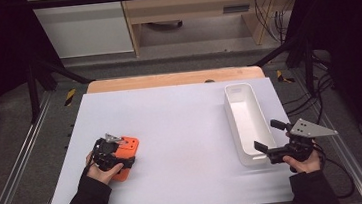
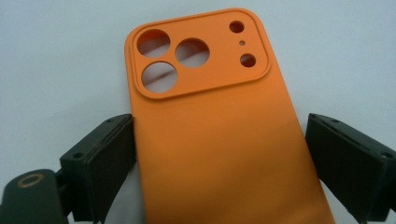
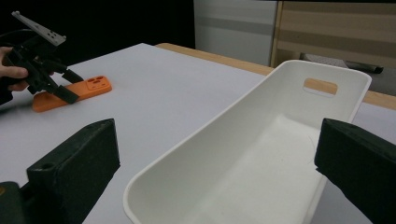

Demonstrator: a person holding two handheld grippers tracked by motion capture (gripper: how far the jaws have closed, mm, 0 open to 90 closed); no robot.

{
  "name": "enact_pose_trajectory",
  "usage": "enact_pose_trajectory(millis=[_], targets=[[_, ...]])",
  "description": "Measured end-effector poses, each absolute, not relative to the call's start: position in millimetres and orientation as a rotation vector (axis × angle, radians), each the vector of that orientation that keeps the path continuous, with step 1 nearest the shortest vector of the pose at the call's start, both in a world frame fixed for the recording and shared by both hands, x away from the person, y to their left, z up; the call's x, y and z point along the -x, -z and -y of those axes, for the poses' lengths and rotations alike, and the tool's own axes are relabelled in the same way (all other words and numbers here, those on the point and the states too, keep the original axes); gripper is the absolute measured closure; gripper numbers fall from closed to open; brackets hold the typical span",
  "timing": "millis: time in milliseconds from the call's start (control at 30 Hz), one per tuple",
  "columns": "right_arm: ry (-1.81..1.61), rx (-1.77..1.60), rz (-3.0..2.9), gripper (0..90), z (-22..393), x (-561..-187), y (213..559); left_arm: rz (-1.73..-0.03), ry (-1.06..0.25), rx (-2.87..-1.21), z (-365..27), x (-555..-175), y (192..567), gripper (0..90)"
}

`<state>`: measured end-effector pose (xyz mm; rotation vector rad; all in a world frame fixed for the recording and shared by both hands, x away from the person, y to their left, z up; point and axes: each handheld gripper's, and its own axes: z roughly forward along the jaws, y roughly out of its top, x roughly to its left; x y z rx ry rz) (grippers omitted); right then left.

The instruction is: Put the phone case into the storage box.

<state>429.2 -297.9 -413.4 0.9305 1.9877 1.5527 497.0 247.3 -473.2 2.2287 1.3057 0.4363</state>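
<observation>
Phone case (image 2: pixel 219 135) flat | left gripper (image 2: pixel 219 158) tilted down, jaws straddling it

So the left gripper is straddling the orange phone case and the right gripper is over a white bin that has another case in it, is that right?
Not quite: the white bin is empty, as the right gripper view shows. The rest holds: the left gripper straddles the orange phone case, and the right gripper is at the bin's near end.

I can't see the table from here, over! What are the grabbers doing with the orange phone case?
Left gripper open, jaws astride orange phone case, which lies flat on the table. Right gripper open at near end of white bin. Nothing between.
</observation>
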Motion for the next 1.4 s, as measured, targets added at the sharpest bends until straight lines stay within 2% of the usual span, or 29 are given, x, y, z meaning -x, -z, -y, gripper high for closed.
enact_pose_trajectory(millis=[1400], targets=[[-1.563,-0.928,-1.984,0.4,298.1,-428.3,412.6,-1.355,-0.446,-2.211,-247.0,-494.5,470.3,12.0]])
